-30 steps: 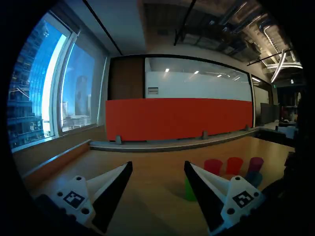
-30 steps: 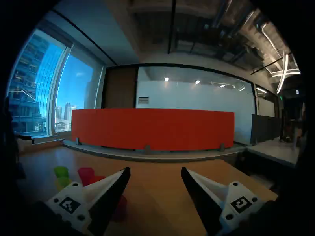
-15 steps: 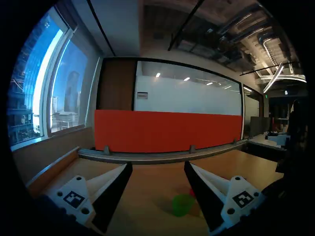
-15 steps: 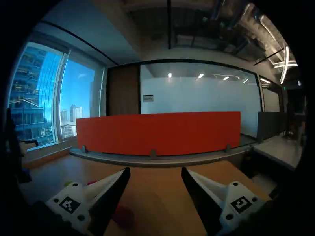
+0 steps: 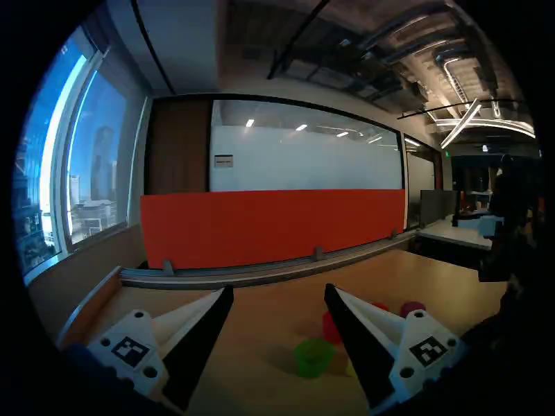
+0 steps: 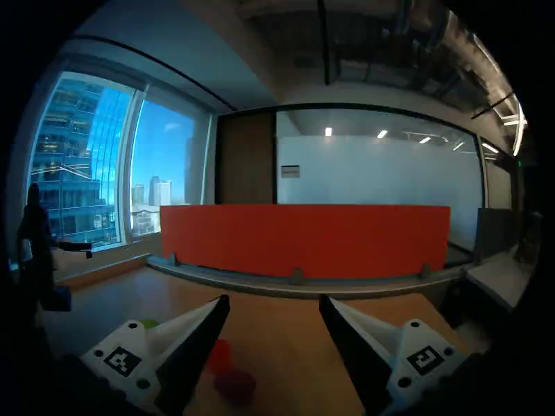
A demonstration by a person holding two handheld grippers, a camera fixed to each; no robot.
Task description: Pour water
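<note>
Slid out from behind the left gripper (image 5: 277,289) since a second ago, the green cup (image 5: 313,357) is shown on the table (image 5: 267,329) just ahead of that gripper, held spread and empty like the right gripper (image 6: 274,299); approach is judged in hand, a grasp being required next.

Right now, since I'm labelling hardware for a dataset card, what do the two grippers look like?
The left gripper has two white wedge-shaped fingers with black inner faces, tapering to points. Each base carries a square black-and-white marker and small round holes. The right gripper looks the same.
</note>
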